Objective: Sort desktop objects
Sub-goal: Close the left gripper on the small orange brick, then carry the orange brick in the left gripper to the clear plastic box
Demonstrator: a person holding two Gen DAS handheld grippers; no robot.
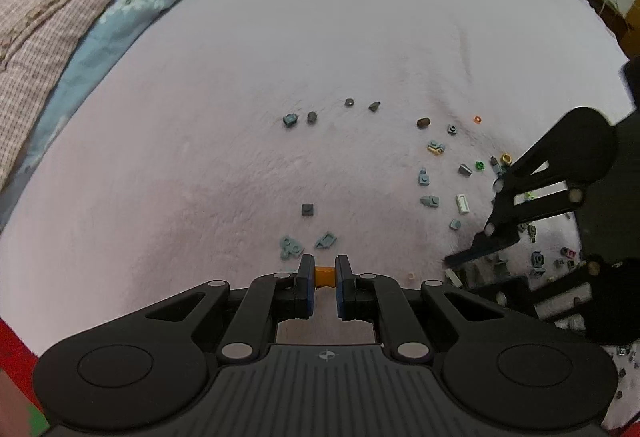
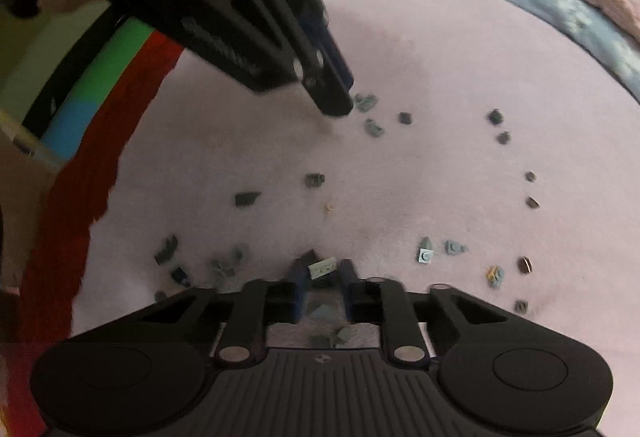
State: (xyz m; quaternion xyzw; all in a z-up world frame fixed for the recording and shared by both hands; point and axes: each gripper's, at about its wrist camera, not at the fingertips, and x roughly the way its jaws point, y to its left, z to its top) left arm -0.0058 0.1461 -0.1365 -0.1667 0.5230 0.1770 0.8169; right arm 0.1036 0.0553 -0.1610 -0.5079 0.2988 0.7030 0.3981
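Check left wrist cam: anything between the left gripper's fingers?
Yes: a small orange piece sits clamped between the left gripper fingers, seen in the left wrist view.

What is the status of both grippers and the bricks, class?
Left hand-held gripper shut on an orange brick. Right hand-held gripper closing around a pale green brick. Loose bricks crowd it; pink blanket otherwise open.
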